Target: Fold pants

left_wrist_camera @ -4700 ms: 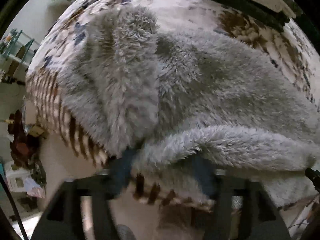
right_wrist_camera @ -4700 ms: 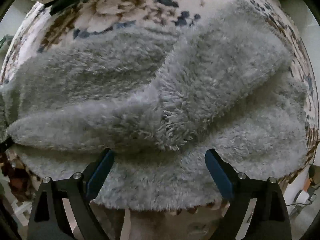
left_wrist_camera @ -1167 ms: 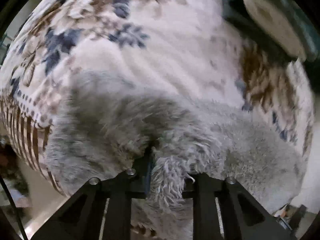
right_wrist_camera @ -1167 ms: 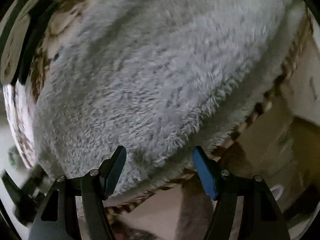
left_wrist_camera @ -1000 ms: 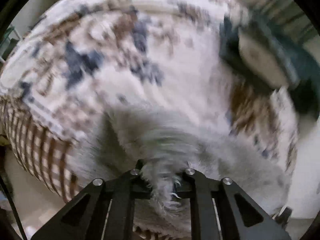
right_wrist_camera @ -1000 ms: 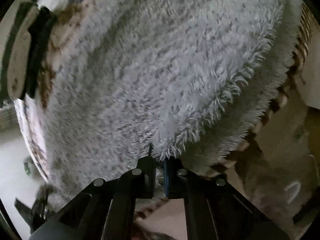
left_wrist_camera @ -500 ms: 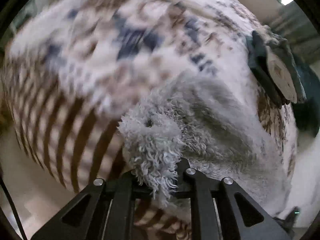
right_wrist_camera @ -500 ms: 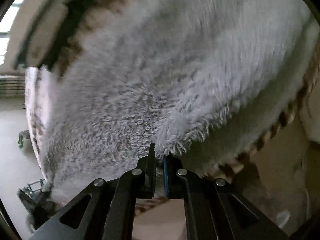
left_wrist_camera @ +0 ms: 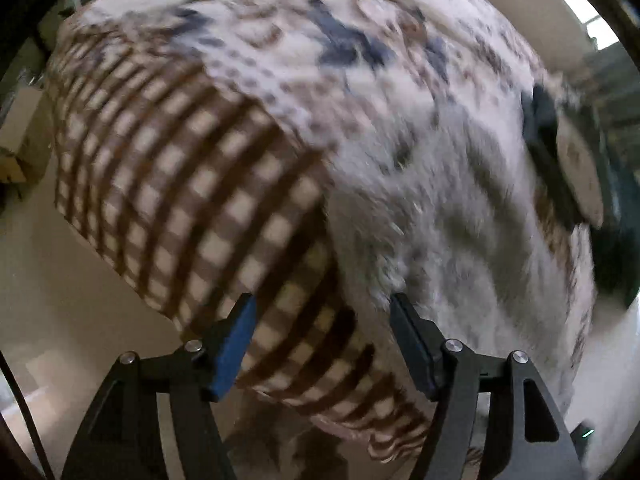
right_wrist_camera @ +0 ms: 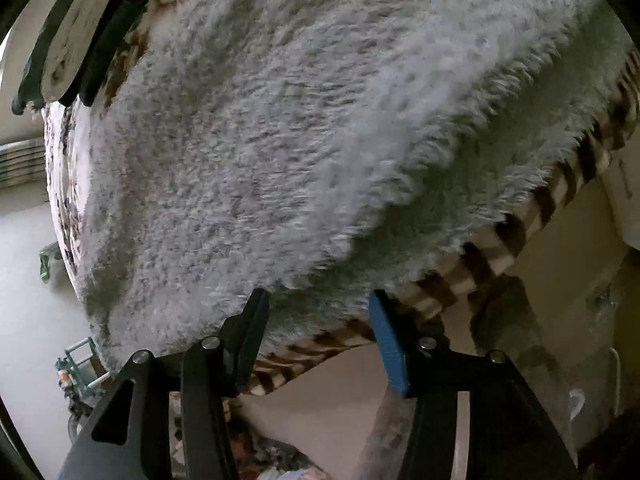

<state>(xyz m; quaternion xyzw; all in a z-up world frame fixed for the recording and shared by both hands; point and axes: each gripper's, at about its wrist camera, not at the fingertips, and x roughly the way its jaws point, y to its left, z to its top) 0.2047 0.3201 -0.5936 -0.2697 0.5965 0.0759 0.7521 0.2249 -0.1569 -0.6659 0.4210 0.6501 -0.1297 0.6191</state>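
1. Although the left wrist view is blurred, the left gripper (left_wrist_camera: pixel 320 344) stands with jaws apart, having just been opening; nothing is between them, and the grey fleece pants (left_wrist_camera: pixel 472 240) lie just beside its right finger.
2. Below it hangs the checked blanket (left_wrist_camera: pixel 192 184).
3. Likewise the right gripper (right_wrist_camera: pixel 316 328) has just been opening and is released, the pants' (right_wrist_camera: pixel 300 128) fluffy edge apparently free between its fingers.

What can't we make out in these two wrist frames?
- Left wrist: pants are motion-blurred, fold edges unreadable; the left gripper stands open, nothing between its fingers.
- Right wrist: pants fill the frame, overall shape cut off; right gripper open.
- Dark-and-cream item: cropped, unidentifiable.
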